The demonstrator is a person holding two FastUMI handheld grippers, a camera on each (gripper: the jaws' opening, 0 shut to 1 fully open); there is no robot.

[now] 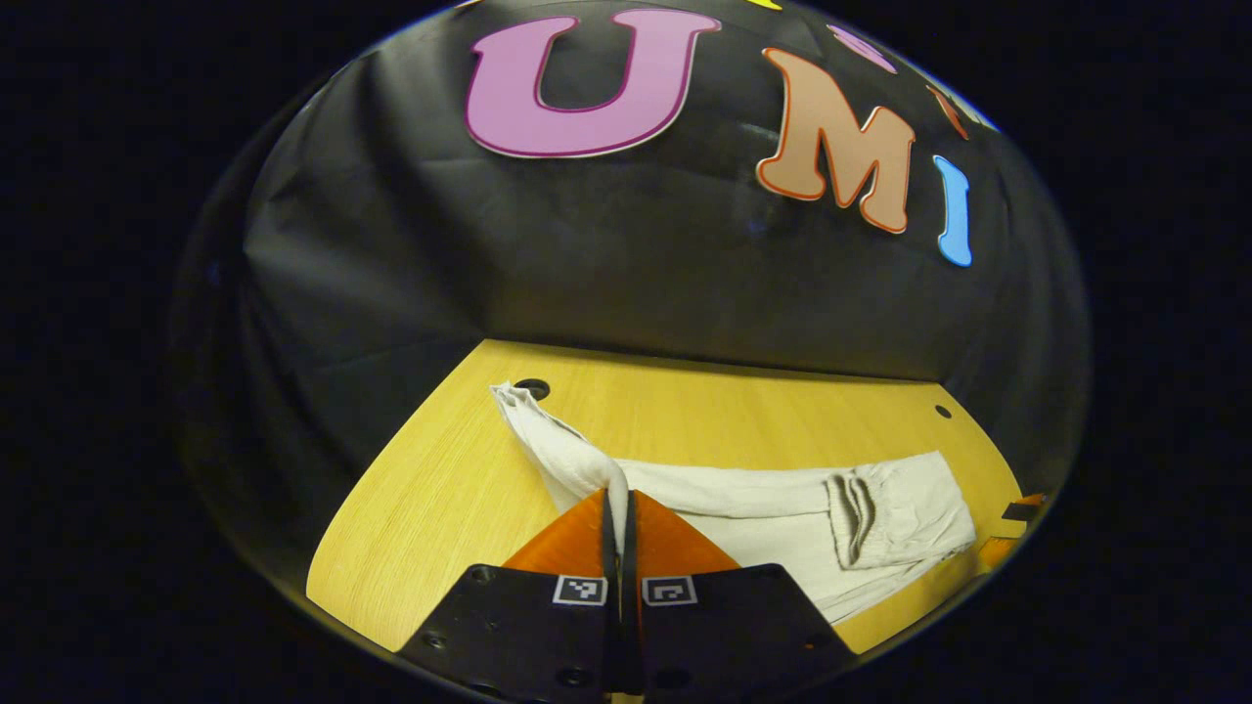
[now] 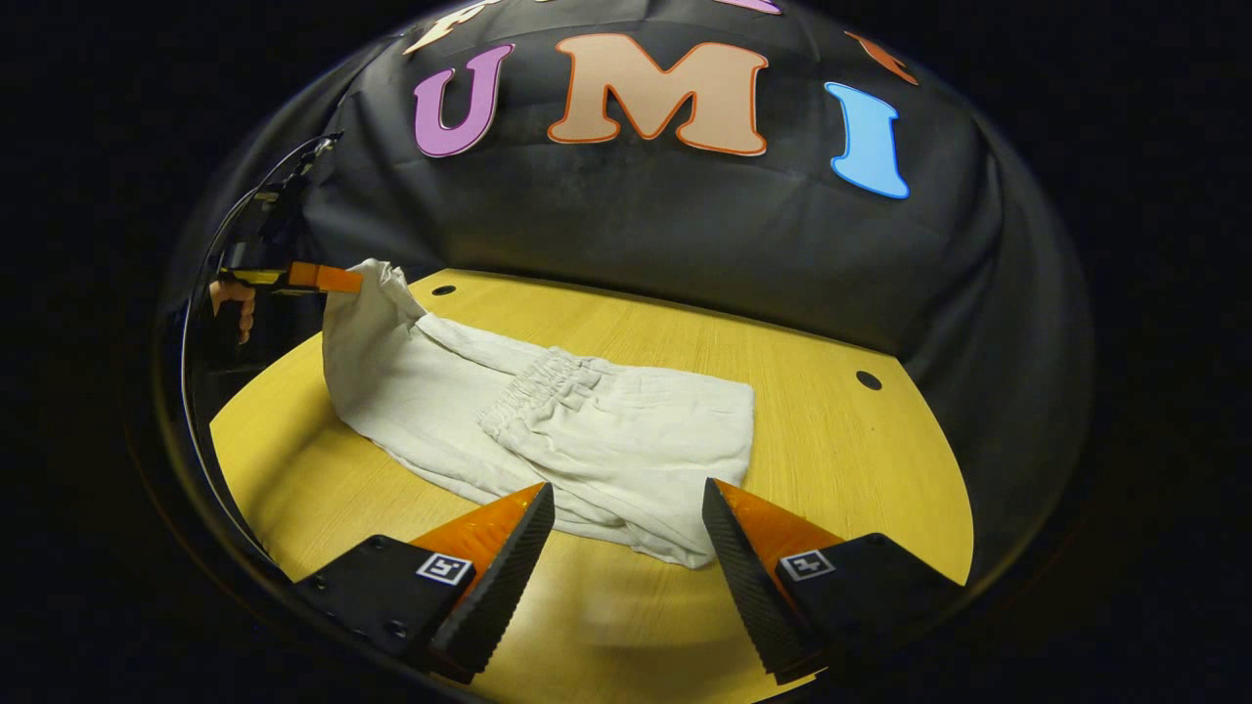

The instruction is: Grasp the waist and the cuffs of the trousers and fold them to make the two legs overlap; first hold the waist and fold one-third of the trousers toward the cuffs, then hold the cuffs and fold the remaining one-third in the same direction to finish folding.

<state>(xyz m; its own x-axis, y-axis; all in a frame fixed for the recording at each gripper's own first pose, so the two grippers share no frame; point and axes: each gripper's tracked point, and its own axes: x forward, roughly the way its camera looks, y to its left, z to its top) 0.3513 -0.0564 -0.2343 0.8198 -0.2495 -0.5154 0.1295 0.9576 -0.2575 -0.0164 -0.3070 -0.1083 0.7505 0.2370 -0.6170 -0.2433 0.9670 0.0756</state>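
Two grippers are at work over one pair of pale trousers [image 2: 548,430]. Left gripper [image 1: 619,508] has its jaws pressed together on a pinch of the cloth at the cuff end, and the fabric rises from the table in a narrow ridge up to the fingertips. In the right gripper view that same gripper [image 2: 328,279] shows far off, held by a hand [image 2: 235,298], with the cloth lifted off the table and hanging in a steep fold beneath it. Right gripper [image 2: 626,513] hangs with its jaws spread wide and nothing between them, just above the near edge of the trousers where the waist has been folded over onto the legs.

The trousers lie across the middle of a yellow wooden table [image 2: 841,460]. Their elastic waistband [image 2: 538,386] sits gathered on top of the folded part, roughly midway along the cloth. In the left gripper view the waistband [image 1: 853,504] lies beyond the gripped end, and one cuff [image 1: 514,396] trails back toward the table's far edge, beside a round hole [image 1: 532,388]. Two more holes [image 2: 868,379] mark the table near the trousers' far side. Black cloth wall [image 2: 685,215] closes in right behind the table, creased and sagging.
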